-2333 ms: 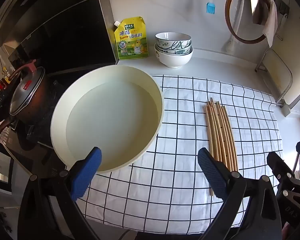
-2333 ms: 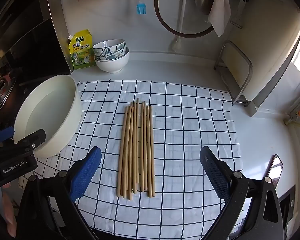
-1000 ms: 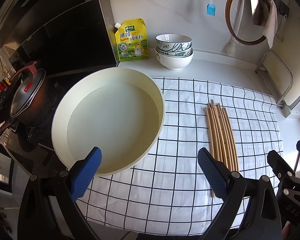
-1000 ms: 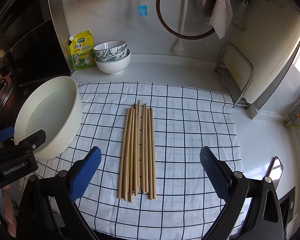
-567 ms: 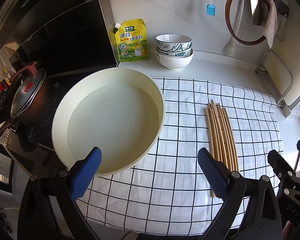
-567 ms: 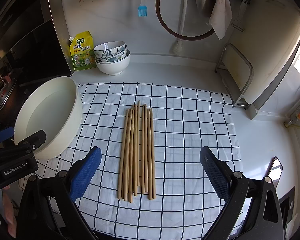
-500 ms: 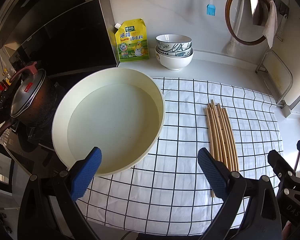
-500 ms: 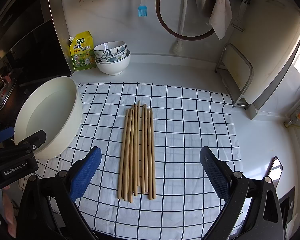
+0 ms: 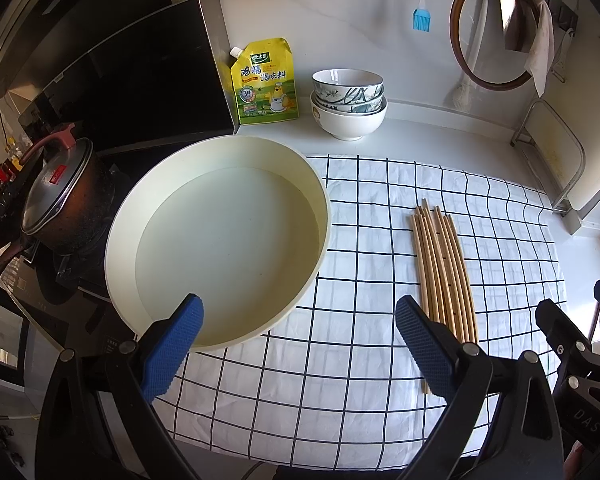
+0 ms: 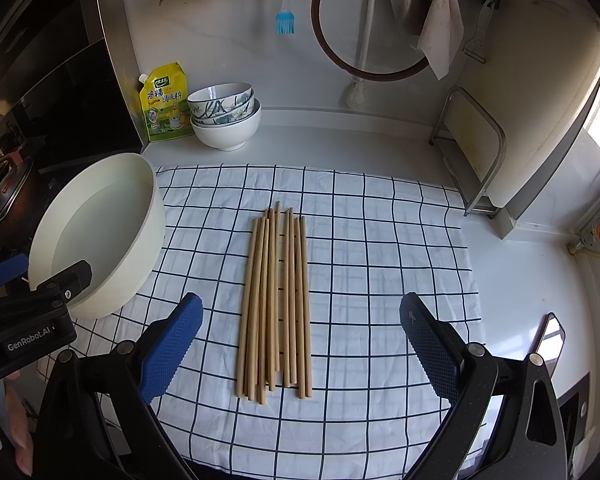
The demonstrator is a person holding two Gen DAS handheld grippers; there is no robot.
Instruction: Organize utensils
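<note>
Stacked bowls (image 10: 225,118) beside a yellow pouch (image 10: 165,103).

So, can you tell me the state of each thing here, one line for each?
Left gripper: open, empty.
Right gripper: open, empty.
Chopsticks: lying flat together on the checked cloth.
Cream basin: upright, no utensils inside.
Bowls: stacked upright.
Pot: lid on.

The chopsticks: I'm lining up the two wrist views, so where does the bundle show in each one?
Left wrist view: the chopsticks lie right of centre on the checked cloth, partly behind the left tool's right finger.
Right wrist view: the chopsticks lie at the centre, between the open fingers of the right tool.
Shared landmark: the cream basin, left of the bundle in both.
</note>
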